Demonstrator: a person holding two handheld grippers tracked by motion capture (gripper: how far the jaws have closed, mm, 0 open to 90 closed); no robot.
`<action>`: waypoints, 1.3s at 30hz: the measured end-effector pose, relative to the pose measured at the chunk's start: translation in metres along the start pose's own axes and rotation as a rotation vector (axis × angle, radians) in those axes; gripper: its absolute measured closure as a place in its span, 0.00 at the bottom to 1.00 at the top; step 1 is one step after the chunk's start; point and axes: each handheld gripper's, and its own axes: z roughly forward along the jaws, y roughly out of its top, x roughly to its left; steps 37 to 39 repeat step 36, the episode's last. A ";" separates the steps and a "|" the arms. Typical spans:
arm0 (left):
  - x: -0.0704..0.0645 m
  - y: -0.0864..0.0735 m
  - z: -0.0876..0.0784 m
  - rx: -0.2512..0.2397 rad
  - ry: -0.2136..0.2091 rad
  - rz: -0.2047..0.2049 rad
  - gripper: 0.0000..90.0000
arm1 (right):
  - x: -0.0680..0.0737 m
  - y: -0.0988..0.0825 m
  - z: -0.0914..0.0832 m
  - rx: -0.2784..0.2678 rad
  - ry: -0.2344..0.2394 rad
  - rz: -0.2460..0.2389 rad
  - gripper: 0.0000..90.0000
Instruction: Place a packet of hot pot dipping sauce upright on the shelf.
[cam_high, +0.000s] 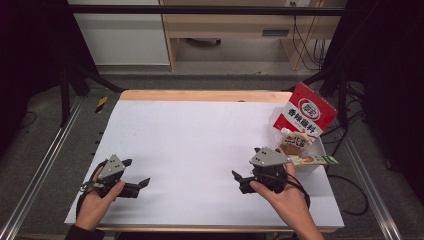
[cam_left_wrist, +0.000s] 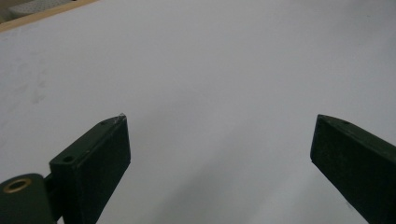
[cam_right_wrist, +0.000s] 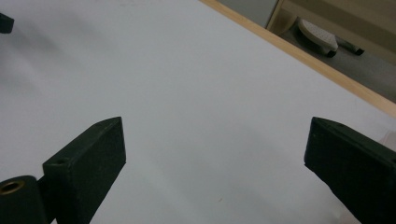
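Overhead, my left gripper (cam_high: 134, 172) and right gripper (cam_high: 244, 165) rest near the table's (cam_high: 200, 130) front edge, jaws wide, empty. A red packet (cam_high: 306, 116) stands tilted at the right edge. Right gripper view adds a shoe (cam_right_wrist: 317, 35) beyond the table edge.

Left tool (cam_left_wrist: 219, 135) agape over white table (cam_left_wrist: 224, 60)

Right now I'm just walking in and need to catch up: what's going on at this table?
A person holds a gripper in each hand over a white table. The left gripper and right gripper are both open and hold nothing. A clear bin at the table's right edge holds a red packet and other snack packs, untouched.
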 end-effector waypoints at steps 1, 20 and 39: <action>0.000 0.000 0.000 0.001 0.002 0.001 0.05 | 0.001 -0.003 0.002 0.006 -0.001 0.006 0.07; 0.003 -0.002 0.001 0.011 0.049 -0.012 0.05 | -0.004 -0.043 0.054 0.039 -0.066 0.148 0.08; 0.003 -0.004 0.006 0.048 0.084 -0.013 0.05 | 0.013 -0.065 0.057 0.054 -0.081 0.179 0.09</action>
